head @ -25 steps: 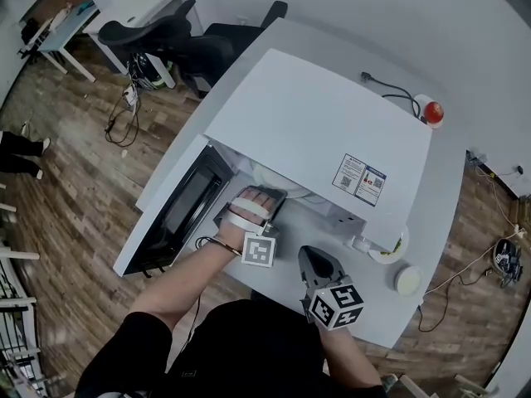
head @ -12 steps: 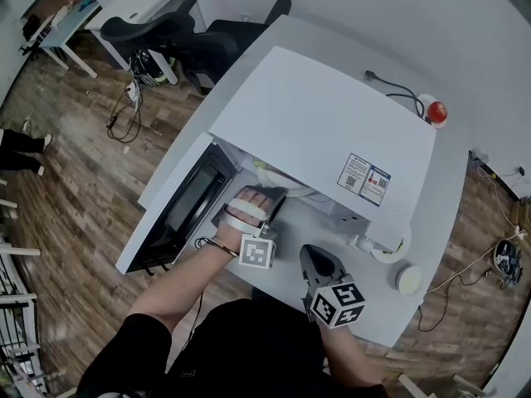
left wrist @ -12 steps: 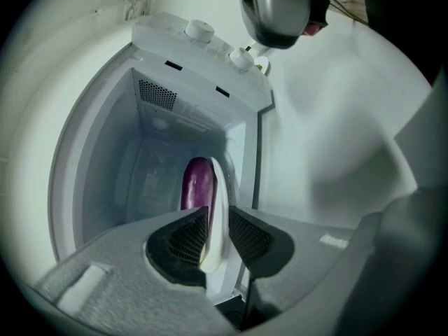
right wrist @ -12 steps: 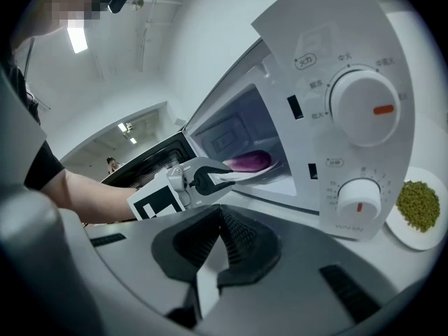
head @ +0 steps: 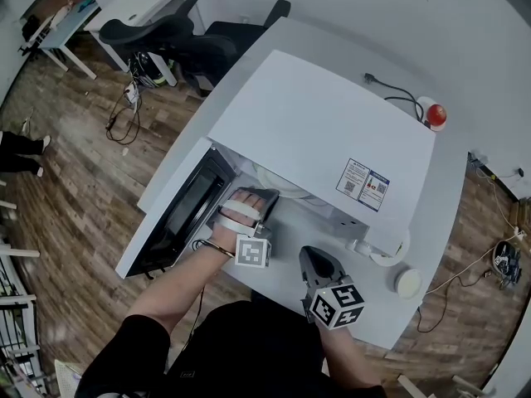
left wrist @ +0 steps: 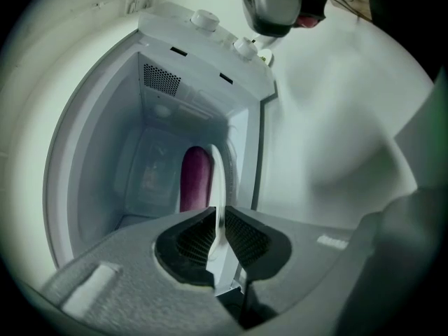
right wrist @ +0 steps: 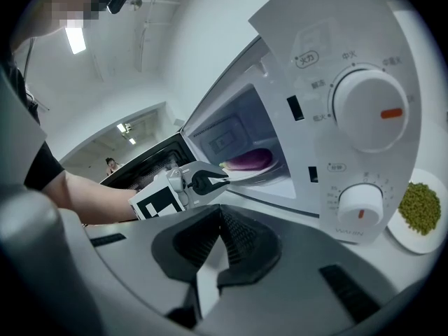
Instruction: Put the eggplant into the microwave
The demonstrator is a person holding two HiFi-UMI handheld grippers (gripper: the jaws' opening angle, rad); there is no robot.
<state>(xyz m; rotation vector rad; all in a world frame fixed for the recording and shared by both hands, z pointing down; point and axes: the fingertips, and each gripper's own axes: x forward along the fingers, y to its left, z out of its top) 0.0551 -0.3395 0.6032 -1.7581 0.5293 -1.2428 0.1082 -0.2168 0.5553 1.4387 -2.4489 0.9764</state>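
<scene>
white plate (left wrist: 222,177) fronts glossy purple eggplant (left wrist: 196,177) inside microwave (head: 315,131)
my left claw (left wrist: 218,214), jaws just narrowing, straddles its near rim unpinched

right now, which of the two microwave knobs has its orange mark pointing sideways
The upper, larger knob: its orange mark points to the right. The smaller lower knob has its mark pointing down.

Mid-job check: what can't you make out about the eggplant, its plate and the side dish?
Eggplant: hidden in the head view under the microwave top.
Plate: head view shows only a rim sliver; in the right gripper view its far rim is behind the eggplant.
Dish beside the microwave: cut off by the right gripper view's edge; green contents too small to identify.
</scene>
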